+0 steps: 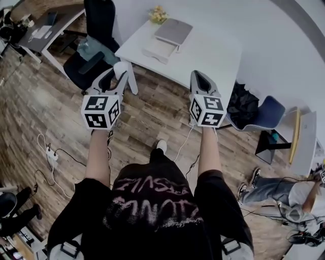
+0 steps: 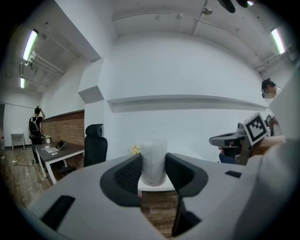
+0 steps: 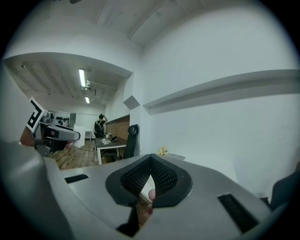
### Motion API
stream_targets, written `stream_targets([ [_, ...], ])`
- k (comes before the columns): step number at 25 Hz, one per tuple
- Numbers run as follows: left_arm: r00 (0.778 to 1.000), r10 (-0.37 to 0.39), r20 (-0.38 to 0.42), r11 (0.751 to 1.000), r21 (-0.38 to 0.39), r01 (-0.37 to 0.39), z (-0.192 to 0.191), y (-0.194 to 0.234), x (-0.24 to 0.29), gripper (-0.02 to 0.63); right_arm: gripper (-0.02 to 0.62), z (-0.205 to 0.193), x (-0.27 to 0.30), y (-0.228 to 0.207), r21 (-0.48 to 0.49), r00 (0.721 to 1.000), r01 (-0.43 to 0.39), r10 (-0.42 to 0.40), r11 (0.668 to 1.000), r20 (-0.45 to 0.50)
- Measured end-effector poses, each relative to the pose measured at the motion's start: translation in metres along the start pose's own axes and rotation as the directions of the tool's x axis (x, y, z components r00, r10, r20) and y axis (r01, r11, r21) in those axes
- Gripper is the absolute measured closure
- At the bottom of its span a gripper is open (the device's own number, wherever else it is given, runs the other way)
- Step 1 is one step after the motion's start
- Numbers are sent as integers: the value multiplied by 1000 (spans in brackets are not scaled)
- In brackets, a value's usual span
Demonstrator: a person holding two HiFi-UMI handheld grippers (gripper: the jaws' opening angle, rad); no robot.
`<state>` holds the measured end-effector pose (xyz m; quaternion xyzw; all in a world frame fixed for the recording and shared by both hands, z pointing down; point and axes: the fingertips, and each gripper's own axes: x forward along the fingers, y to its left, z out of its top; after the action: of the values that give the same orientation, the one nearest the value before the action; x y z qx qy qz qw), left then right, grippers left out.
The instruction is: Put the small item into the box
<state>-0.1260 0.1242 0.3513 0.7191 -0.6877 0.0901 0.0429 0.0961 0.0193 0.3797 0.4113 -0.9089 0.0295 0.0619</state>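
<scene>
Squarely between the jaws of the left tool (image 2: 153, 165) stands the small item (image 2: 153, 152), a pale, frosted, cup-like cylinder with a grainy, translucent wall. It is upright and a little wider at the top. The two black pads, ribbed in a fine mesh, stand wide apart and bear on its sides, so this tool has hold of it. The tool's body is smooth grey plastic with a rounded nose, and its cube with black-and-white square markers (image 1: 100, 110) sits at its rear.

To its right, the right tool (image 3: 150, 159) has its meshed pads closed tip to tip in a narrow V, with nothing gripped. A small pinkish shape shows low in the gap, and what it is cannot be told.

Ahead of both tools, well apart from them, is a white desk (image 1: 213, 56) with a smooth, flat top. On it lies the box (image 1: 158, 49), shallow, rectangular, white and open, with its grey lid (image 1: 173, 30) at its far side and a bunch of yellow flowers (image 1: 158, 14) beyond that.

Out to the left of the left tool is a black office chair (image 1: 94, 56). Out to the right of the right tool, a black bag (image 1: 242, 104) sits beside a blue chair (image 1: 269, 112). Below both tools runs a floor (image 1: 152, 114) of worn wooden planks.
</scene>
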Motion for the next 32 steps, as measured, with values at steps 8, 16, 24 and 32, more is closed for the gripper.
stream_targets([
  [8, 1000, 3, -20, 1000, 8, -3, 11, 2, 66, 443, 586, 11, 51, -45, 1, 1000, 0, 0, 1000, 8],
  [16, 1000, 21, -21, 999, 27, -20, 25, 2, 119, 445, 586, 15, 96, -79, 7, 999, -34, 34, 999, 7],
  [24, 998, 42, -37, 999, 30, -41, 24, 9, 142, 443, 584, 17, 123, -88, -2, 998, -61, 61, 998, 14],
  [32, 999, 29, -34, 999, 31, -28, 28, 15, 163, 443, 586, 20, 141, -98, 0, 998, -53, 53, 999, 15],
])
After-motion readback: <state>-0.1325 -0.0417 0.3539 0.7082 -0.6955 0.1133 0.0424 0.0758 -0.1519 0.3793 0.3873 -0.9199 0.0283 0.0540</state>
